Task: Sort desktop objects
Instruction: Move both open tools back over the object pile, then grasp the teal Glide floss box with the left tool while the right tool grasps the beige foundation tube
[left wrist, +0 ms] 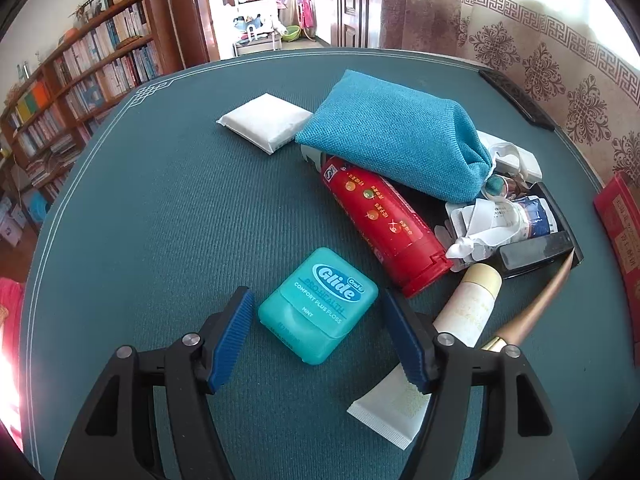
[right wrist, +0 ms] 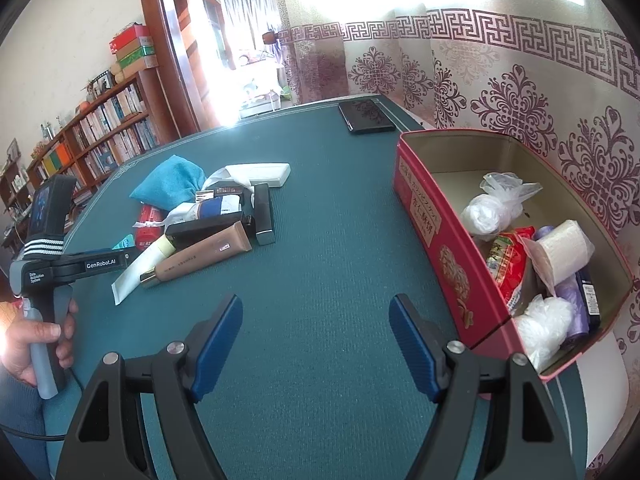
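- Blue ribbed pads of the left gripper (left wrist: 316,334) stand apart on either side of a teal plastic dental-floss case (left wrist: 318,306) lying flat on the green textured table mat (left wrist: 168,208); neither pad presses on it, so nothing is grasped.
- Just beside the right-hand pad lies a white squeeze tube with a cream cap (left wrist: 448,328), its crimped end partly under that finger; closing here could pinch the tube together with the case, or shove it aside.
- Beyond the case, a red plastic bottle (left wrist: 384,228) lies on its side under a blue woven fabric pouch (left wrist: 400,140), with crumpled white wrappers and dark cosmetic cases heaped beside it. A nudge could set the bottle rolling and shift the heap.
- A white soft packet (left wrist: 264,122) sits apart, farther back.
- The case looks smooth and sits skewed to the pads, so I judge it may twist or slip out as they close.
- The right gripper (right wrist: 316,344) hangs open over bare mat, holding nothing.
- Near it stands the red open tin box (right wrist: 432,240), already part-filled with bags and packets: probably the destination, with little room left.
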